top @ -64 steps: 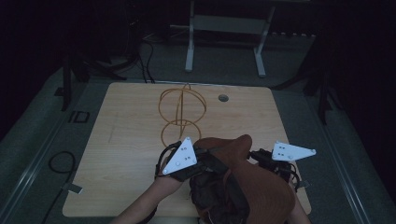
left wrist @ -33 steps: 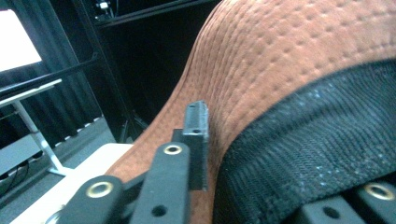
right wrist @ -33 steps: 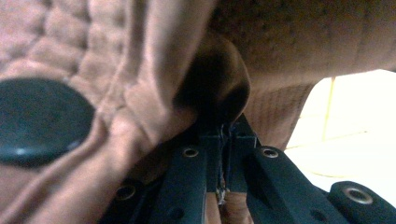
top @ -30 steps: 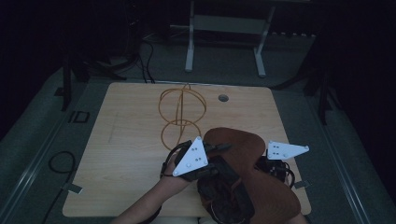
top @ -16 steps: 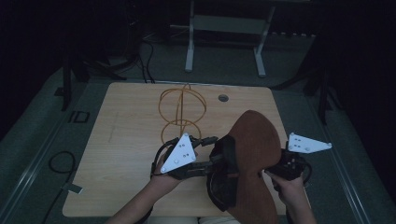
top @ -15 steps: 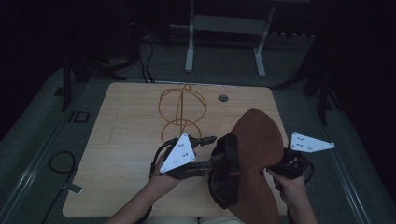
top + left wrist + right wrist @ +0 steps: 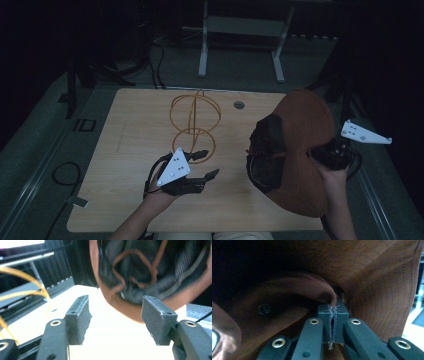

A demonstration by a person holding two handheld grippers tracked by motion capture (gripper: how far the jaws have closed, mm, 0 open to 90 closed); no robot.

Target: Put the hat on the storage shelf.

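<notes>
We see a brown hat [image 7: 305, 150] held above the right part of the wooden table [image 7: 125, 130]. It is a wide-brimmed hat of rust-brown cloth; the stitched rows of the brim read clearly in the right gripper view [image 7: 374, 277]. Its dark lining faces the table's left side, and in the left gripper view [image 7: 150, 267] we see that lining as grey mesh crossed by a thin brown cord.

The hat stands on edge, tilted. Its long axis runs from the far table edge down toward the person, with the opening turned toward the left gripper [image 7: 207, 165] and the outer brown surface turned right. Its lower rim hangs over the near right part of the table; whether it touches the top we cannot tell.

The right gripper [image 7: 333, 322] has its jaws pressed together on a thin fold of the hat's edge, the cloth pinched between the two pads. In the high view we find it behind the hat [image 7: 336, 156], in the person's right hand.

The left gripper holds nothing; its jaws stand wide apart, low over the table, aimed at the hat and apart from it. Just beyond it stands a wire stand [image 7: 194, 125] of orange-yellow loops.
</notes>
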